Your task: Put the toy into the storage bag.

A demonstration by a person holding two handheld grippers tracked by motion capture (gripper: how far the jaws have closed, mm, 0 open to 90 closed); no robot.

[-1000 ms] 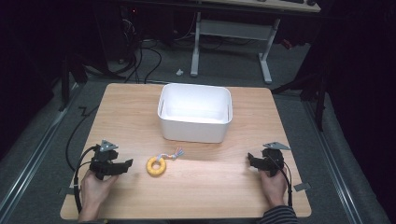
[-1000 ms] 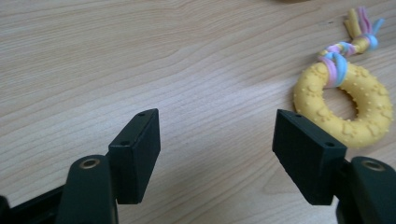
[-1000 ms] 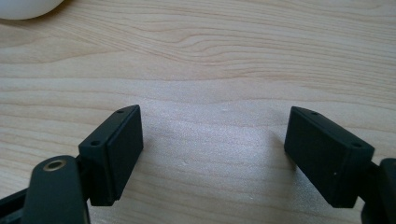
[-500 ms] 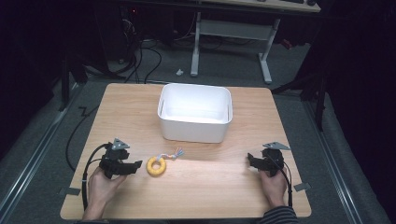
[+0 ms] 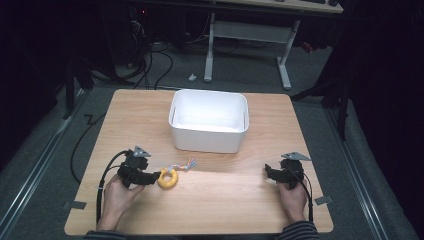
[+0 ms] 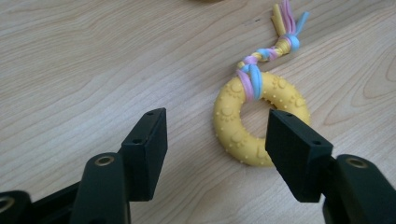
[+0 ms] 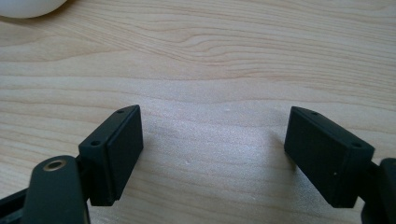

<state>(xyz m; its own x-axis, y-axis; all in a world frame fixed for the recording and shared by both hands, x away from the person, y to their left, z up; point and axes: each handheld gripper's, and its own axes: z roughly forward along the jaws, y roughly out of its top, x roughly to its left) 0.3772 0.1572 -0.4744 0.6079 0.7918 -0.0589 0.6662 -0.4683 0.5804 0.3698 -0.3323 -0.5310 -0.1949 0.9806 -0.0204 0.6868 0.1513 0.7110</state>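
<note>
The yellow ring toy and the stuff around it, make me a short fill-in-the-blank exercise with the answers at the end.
1. The ring toy has a braided tail of pink, blue and ____ strands.
2. The left gripper is ____, with one side of the ring between its jaws, not yet pinched.
3. The white bin holds ____.
4. Between the right gripper jaws lies only bare ____.

Missing words: yellow; open; nothing; table

My wooden table [image 5: 220,200] carries a white bin [image 5: 209,121] toward its far edge and, nearer me at my left, a yellow ring [image 5: 167,178] with a braided cord tail [image 5: 184,165], lying flat.
</note>
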